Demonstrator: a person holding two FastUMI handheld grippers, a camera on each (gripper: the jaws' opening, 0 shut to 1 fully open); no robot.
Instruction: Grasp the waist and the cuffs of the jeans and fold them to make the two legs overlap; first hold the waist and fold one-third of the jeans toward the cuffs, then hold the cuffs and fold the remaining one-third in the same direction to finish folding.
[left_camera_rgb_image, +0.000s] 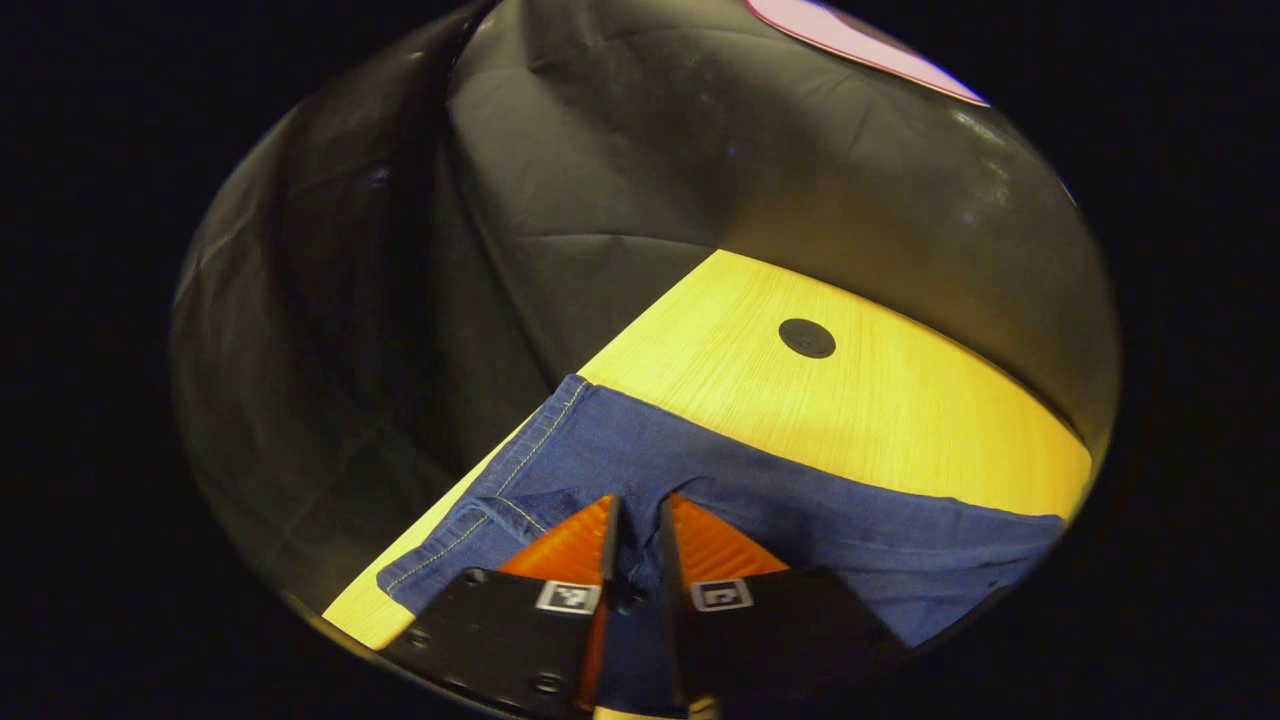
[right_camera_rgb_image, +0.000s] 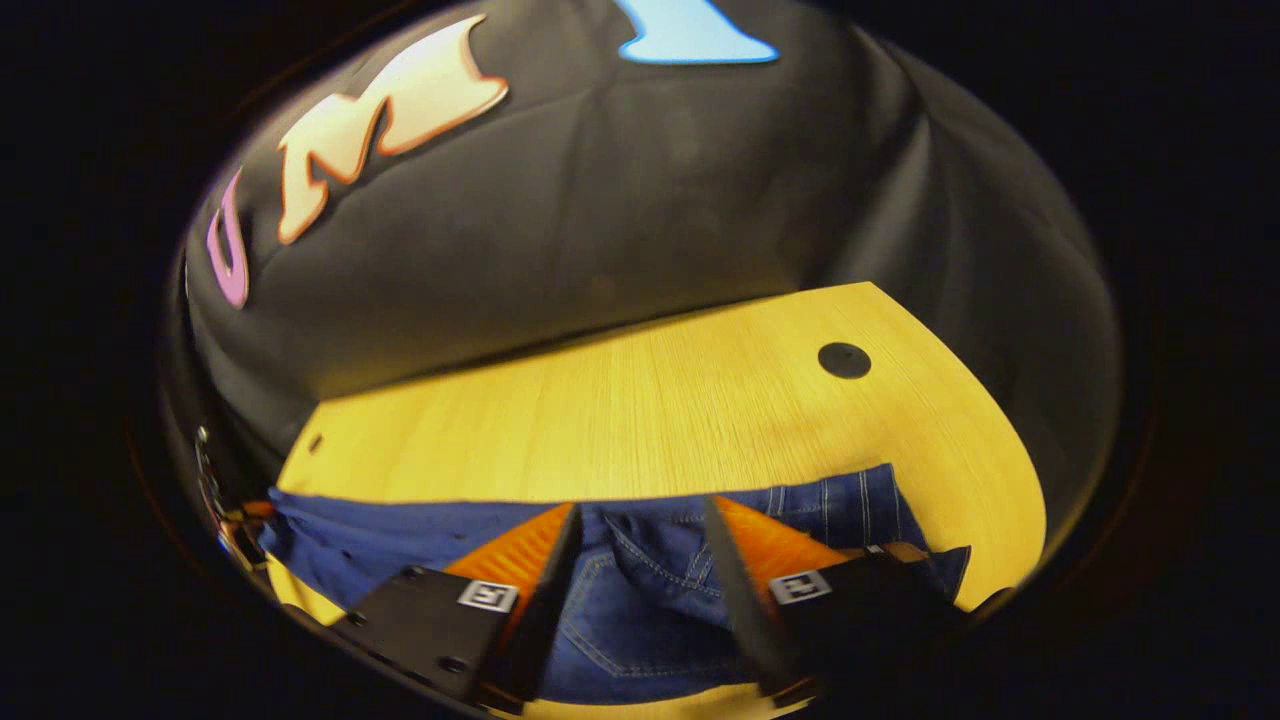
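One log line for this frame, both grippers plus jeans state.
left gripper: near shut, over cuff end | right gripper: open, over waist | jeans: flat on table

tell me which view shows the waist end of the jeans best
The right gripper view: the jeans show pocket stitching and belt loops between the open right gripper fingers. The left gripper view shows the cuff end of the jeans instead, with the left gripper nearly closed over a hem.

The left gripper (left_camera_rgb_image: 636, 520) hangs low over the jeans (left_camera_rgb_image: 800, 500), fingers nearly closed. The jeans lie on the bench (left_camera_rgb_image: 880, 400).
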